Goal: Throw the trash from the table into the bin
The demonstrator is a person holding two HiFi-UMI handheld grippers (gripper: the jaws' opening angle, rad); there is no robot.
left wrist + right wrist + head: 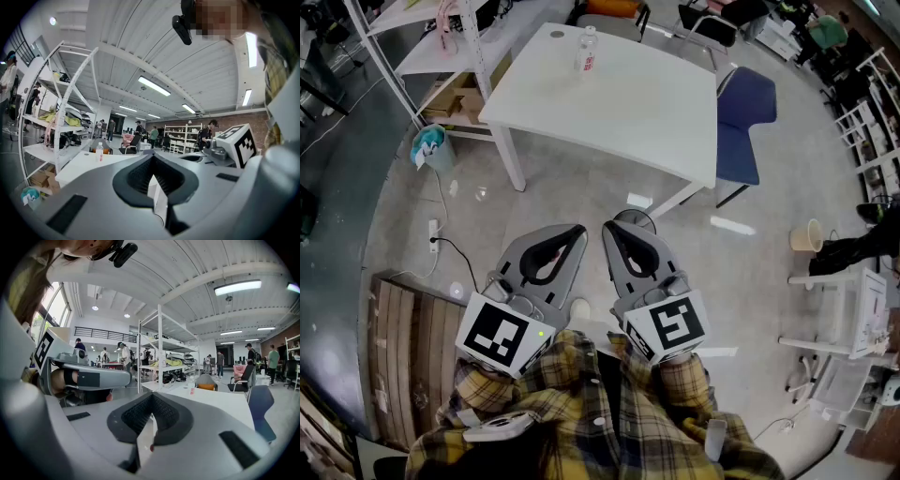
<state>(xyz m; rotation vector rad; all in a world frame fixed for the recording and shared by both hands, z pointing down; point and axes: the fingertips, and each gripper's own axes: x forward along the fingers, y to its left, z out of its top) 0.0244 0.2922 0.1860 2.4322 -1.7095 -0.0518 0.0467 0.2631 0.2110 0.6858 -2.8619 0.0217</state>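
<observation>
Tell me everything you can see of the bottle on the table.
The bottle is clear plastic by its look, with a white cap and a red-and-white label. It stands upright near the far edge of the white table, touching only the tabletop. A small round disc lies beside it, apart. Whether it holds liquid is too small to tell.

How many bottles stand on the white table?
1. The bottle stands upright near the far edge of the white table. The whole tabletop shows in the head view, so none is hidden.
</observation>
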